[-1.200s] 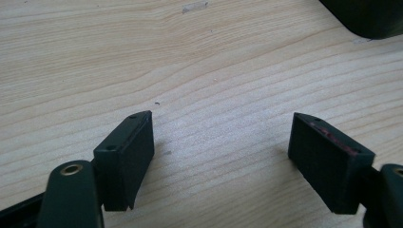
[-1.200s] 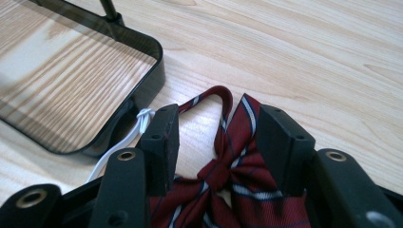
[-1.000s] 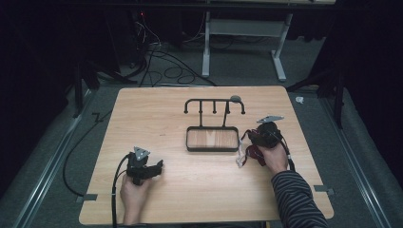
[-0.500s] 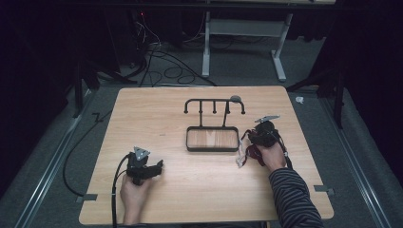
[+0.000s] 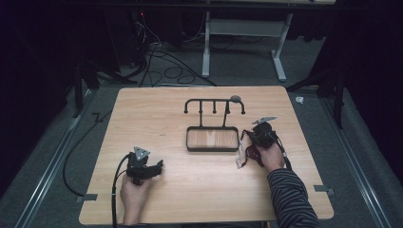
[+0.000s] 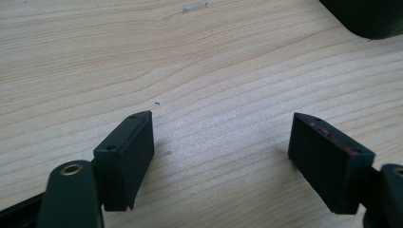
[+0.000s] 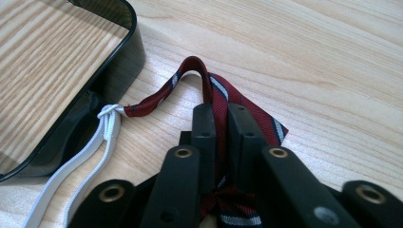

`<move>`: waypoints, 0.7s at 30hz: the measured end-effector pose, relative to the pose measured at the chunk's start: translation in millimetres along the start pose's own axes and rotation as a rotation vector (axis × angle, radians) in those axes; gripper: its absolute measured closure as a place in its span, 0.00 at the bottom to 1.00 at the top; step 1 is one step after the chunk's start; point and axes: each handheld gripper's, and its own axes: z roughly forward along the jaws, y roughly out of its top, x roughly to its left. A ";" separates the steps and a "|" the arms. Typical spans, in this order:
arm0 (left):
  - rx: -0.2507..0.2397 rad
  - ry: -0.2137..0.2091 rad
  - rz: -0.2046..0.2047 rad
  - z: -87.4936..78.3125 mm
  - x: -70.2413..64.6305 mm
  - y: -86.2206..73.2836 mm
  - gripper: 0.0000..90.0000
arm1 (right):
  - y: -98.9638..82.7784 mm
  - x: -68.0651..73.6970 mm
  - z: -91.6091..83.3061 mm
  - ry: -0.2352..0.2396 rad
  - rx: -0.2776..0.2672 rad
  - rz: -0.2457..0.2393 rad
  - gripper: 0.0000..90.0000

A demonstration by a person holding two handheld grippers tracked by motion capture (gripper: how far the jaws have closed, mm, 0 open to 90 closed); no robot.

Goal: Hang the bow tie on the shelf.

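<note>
Between your right gripper point(image 7: 222, 116)'s black fingers point(image 7: 204, 128) sits a dark red striped fabric strap point(image 7: 214, 90): the jaws have just been closing and now pinch it, with the cloth bunched below them and a loop of it arching up past the tips onto the light wooden surface point(image 7: 332, 71). One end of that strap is tied to a white elastic cord point(image 7: 102, 133), which trails along the surface beside the corner of the black-rimmed rectangular tray with a wooden floor point(image 7: 132, 28). From the high view, your right gripper point(image 5: 256, 142) sits just right of that tray point(image 5: 212, 148), with the strap point(image 5: 243, 154) lying below it on the surface. Behind the tray rises a black metal rack with hooks point(image 5: 214, 104). Over at the near left, your left gripper point(image 5: 151, 167) rests low over bare wood, well apart from the tray, its fingers point(image 6: 126, 156) spread wide with nothing between them.
</note>
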 end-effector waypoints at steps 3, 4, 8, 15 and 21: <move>0.000 -0.001 0.000 0.0 0.0 0.0 0.27 | -0.2 -1.7 0.0 0.007 -0.003 0.006 0.97; 0.000 0.000 0.000 0.0 0.0 0.0 0.27 | -0.4 -2.7 -0.2 0.014 -0.001 0.021 0.97; -0.002 0.000 -0.002 0.1 -0.1 0.0 0.27 | -0.8 -4.0 -0.4 0.026 -0.005 0.028 0.98; -0.004 0.001 -0.003 0.3 -0.3 -0.1 0.27 | -0.8 -1.1 -6.9 0.026 -0.015 0.002 0.98; -0.003 0.001 -0.002 0.2 -0.2 -0.1 0.27 | -1.2 -2.0 -22.3 0.020 -0.060 -0.016 0.98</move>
